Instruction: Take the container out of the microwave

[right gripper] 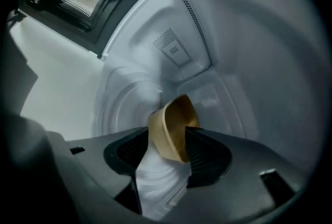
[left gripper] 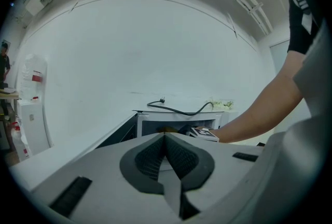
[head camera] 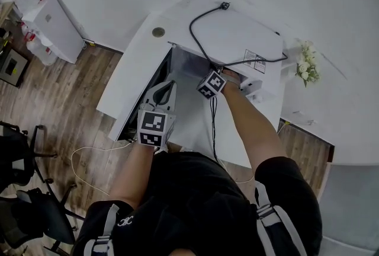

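Two grippers are in play at the white microwave (head camera: 237, 35), which is set on a white table (head camera: 121, 80) with its door (head camera: 145, 92) swung wide toward eight o'clock in the head view. The right gripper (right gripper: 167, 141) is pushed deep into the cavity, only its marker cube (head camera: 211, 84) being shown from above, at the mouth of the oven. Its jaws are spread wide, and the tan container (right gripper: 174, 119) is caught between them, tilted, with its open side turned toward three o'clock. The right-hand pad is seen reaching into the bowl against its wall, while a clear gap is left between the left-hand pad and the outside, so nothing is pinched. The container is found on the pale turntable (right gripper: 124, 98), still inside the microwave. The left gripper (left gripper: 165, 137) is held level outside, just beside the open door, with its jaws pressed together and nothing between them. A black cable (head camera: 198, 41) is looped over the microwave's top, and white flowers (head camera: 307, 65) are spotted at three o'clock of it.
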`<control>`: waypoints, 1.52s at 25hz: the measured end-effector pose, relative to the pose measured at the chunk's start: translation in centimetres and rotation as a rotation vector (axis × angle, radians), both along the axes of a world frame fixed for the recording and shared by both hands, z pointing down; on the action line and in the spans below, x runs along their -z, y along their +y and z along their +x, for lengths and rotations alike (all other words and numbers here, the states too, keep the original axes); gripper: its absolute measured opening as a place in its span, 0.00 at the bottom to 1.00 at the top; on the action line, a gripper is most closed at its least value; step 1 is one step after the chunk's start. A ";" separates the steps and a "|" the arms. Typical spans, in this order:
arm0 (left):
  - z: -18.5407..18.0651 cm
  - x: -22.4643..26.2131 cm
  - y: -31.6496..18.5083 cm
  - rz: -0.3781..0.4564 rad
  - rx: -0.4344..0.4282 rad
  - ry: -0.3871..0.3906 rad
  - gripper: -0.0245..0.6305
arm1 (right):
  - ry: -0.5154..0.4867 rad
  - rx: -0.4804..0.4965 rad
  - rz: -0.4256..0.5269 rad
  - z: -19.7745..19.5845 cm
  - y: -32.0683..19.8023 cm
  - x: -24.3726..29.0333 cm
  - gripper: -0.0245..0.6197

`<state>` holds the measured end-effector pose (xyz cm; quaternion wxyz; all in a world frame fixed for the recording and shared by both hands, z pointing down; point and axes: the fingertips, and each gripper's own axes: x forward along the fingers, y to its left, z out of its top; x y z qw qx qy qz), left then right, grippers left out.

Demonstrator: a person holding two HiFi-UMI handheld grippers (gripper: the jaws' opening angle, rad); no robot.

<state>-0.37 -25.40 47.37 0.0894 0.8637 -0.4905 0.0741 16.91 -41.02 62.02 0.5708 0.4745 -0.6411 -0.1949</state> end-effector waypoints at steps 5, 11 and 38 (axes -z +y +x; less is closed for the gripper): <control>-0.3 -0.2 0.3 -0.007 0.006 -0.013 0.04 | 0.026 0.034 -0.051 -0.4 -0.6 -0.8 0.40; -1.4 -0.4 0.4 -0.012 0.035 -0.010 0.04 | 0.083 0.046 -0.069 -0.7 -0.5 -1.6 0.27; -0.3 -0.8 -0.3 -0.039 0.021 -0.003 0.04 | 0.005 0.241 -0.151 -4.8 4.1 1.1 0.10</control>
